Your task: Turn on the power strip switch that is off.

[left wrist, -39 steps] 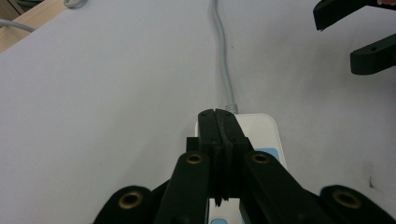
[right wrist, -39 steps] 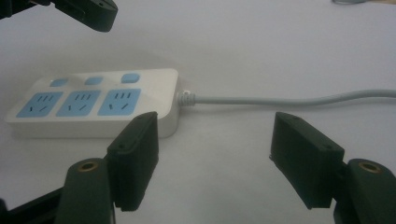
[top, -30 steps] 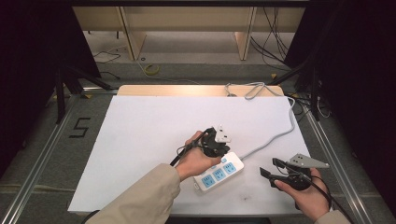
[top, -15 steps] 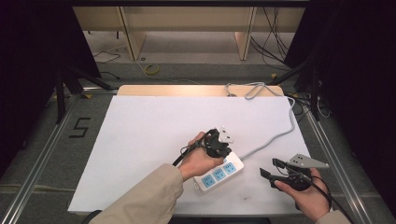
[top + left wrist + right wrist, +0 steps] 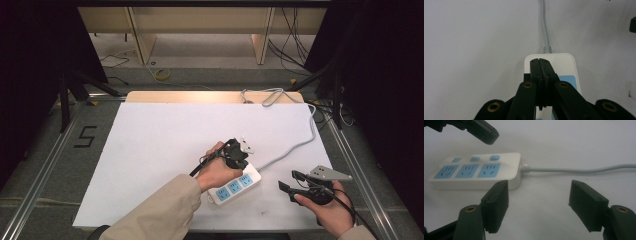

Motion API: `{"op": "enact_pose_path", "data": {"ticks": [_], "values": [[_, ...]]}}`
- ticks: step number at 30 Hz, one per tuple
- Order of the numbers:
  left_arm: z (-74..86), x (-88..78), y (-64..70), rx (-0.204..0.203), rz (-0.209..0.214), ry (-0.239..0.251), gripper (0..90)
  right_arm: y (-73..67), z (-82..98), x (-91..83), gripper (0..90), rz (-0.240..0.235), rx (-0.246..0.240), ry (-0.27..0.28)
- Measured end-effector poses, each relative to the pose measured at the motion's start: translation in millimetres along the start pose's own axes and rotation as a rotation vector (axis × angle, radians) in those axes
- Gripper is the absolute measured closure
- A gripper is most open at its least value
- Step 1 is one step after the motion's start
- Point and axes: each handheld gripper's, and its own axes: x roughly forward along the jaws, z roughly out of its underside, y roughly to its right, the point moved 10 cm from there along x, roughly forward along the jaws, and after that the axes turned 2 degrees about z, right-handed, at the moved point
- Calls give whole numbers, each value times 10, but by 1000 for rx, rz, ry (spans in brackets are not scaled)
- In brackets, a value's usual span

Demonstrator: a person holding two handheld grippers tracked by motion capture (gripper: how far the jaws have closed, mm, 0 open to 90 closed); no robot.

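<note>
Your counter is the biggest thing here, a white sheet running from a wooden strip at the far edge down to your forearms at the near edge. On its near right part lies the power strip, white with 3 blue outlets and 3 blue switches in a row above them. It sits at an angle, its cable end pointing to the far right. From that end the grey cable curves across the counter to the right edge, then runs up to the far edge, where it coils loosely.

Your left gripper hangs over the strip's cable end; in the left gripper view its fingers are pressed together with nothing between them, pointing along the strip toward the cable. Whether the tips touch the casing, you cannot tell from here.

Your right gripper rests low just to the right of the strip, apart from it. Its fingers stand wide apart, with bare counter between them and aimed at the stretch where the cable leaves the strip.
</note>
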Motion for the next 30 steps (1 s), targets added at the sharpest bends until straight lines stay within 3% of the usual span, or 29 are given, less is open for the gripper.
{"op": "enact_pose_path", "data": {"ticks": [6, 11, 30], "values": [[11, 18, -22, -20, 2, -37, 898, -1, 0, 6, 326, -2, 2, -3], [6, 51, 1, -29, 10, -40, 898, 2, -3, -4, 327, 0, 1, 1], [127, 124, -38, -22, -2, -122, 899, 1, 1, 2, 327, -7, 4, 2]]}}
